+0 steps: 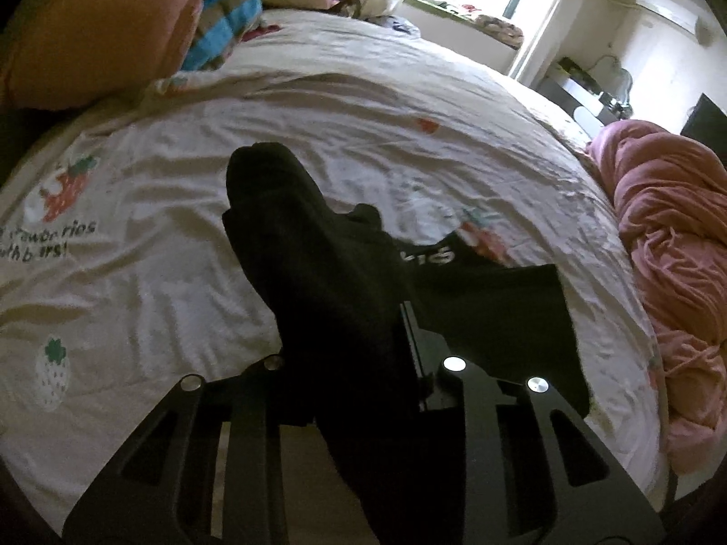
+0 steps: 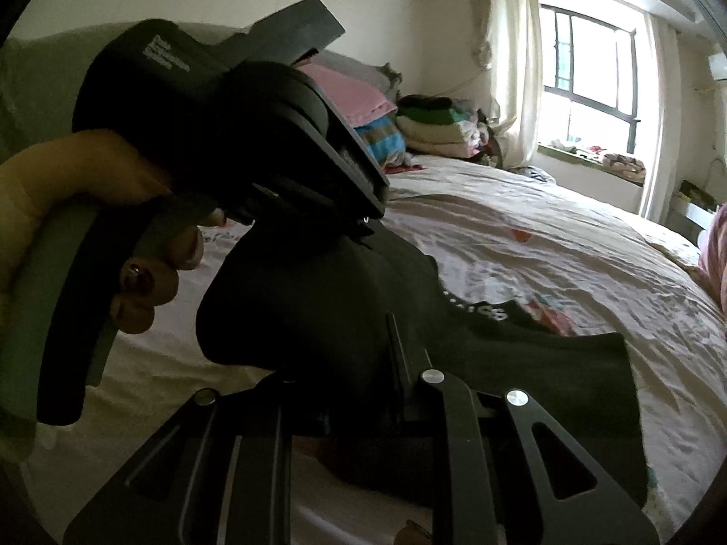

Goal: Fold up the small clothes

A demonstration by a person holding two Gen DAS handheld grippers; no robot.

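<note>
Bedroom, daylight from a barred window (image 2: 590, 68) with pale curtains. The bed (image 1: 318, 104) fills both views, covered by a wrinkled cream sheet printed with strawberries.

Left claw (image 1: 363, 354): a black garment (image 1: 327, 281) is bunched between its fingers, draped over them and hiding the tips; the claw appears clenched on it. White lettering shows on the cloth; a flat black panel of it spreads right over the sheet.

Right claw (image 2: 363, 377): same black garment (image 2: 318, 318) gathered across its fingers, seemingly gripped. The left claw's body is seen close by, held by a hand (image 2: 91, 227) with dark nail polish, pressing onto the garment from above.

Outward: orange pillow (image 1: 100, 32) and striped blue cushion (image 1: 222, 27) at the headboard, folded laundry stack (image 2: 436, 127), pink blanket (image 1: 672, 245) heaped on the bed's right edge.
</note>
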